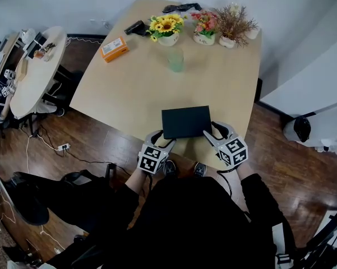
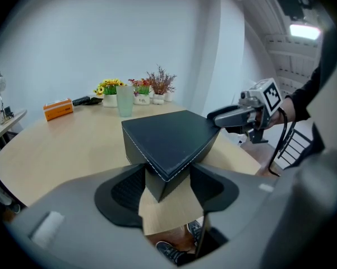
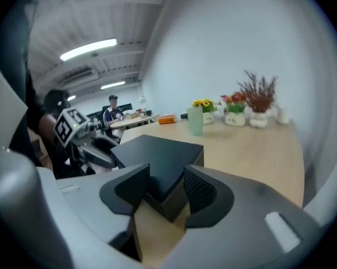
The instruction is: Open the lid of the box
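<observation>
**Observer:** Where's the box right now?

**Operator:** The box (image 1: 186, 122) is at the lower centre of the head view, flat on the table (image 1: 129, 88) and close to the near edge. I have it between both tools.

**Observer:** What is each one doing?

**Operator:** My left gripper (image 1: 161, 138) is on the near left corner. In the left gripper view that corner wedges up between the jaws, which have closed onto its two walls just below the stitched edge. I read that as my anchor, keeping the base from sliding when the top is pulled. My right gripper (image 1: 212, 133) has the near right corner. In the right gripper view the jaws pinch that corner, and one tip overlaps the dark top surface. The pads look to be against it, though I can't say whether they bite the lid alone or the wall too.

**Observer:** Is the lid up yet?

**Operator:** No. The lid (image 2: 168, 142) sits flush all round, with no gap showing at the seam.

**Observer:** Why work from the corners?

**Operator:** I think they give each jaw two faces to bear on. They also leave the far side free, in case that's where it hinges. The cup (image 1: 176, 60) and the flowerpots (image 1: 204, 29) are well apart in the upper part of the frame, so nothing crowds the swing.
</observation>
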